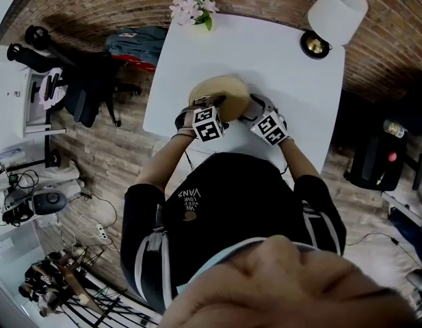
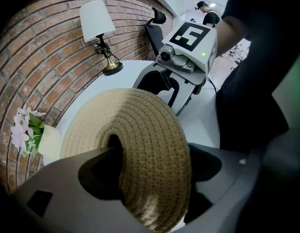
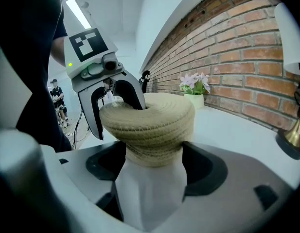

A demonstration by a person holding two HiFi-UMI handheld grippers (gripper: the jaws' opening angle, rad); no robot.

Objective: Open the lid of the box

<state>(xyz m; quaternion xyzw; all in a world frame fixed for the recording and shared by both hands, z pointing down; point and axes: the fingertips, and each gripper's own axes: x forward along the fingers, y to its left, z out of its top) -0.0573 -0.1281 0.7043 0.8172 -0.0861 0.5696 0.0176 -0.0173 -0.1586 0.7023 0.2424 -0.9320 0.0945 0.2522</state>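
Note:
A round woven straw box (image 1: pixel 223 96) stands on the white table (image 1: pixel 279 67), near its front edge. My left gripper (image 2: pixel 150 152) is shut on the domed lid (image 2: pixel 140 130): one finger reaches into the dimple in the lid's top and the rim sits between the jaws. The lid looks tipped up toward the left gripper view. My right gripper (image 3: pixel 154 152) is shut on the box body (image 3: pixel 154 152), just under the overhanging lid (image 3: pixel 150 118). From the right gripper view, the left gripper (image 3: pixel 108 89) shows at the lid's far side. The head view shows both grippers (image 1: pixel 214 106) (image 1: pixel 252 109) flanking the box.
A white-shaded lamp (image 1: pixel 334 16) with a brass base stands at the table's far right corner. A pot of pink flowers (image 1: pixel 193 7) sits at the far left corner. A brick wall runs behind the table. An office chair (image 1: pixel 81 80) stands left of it.

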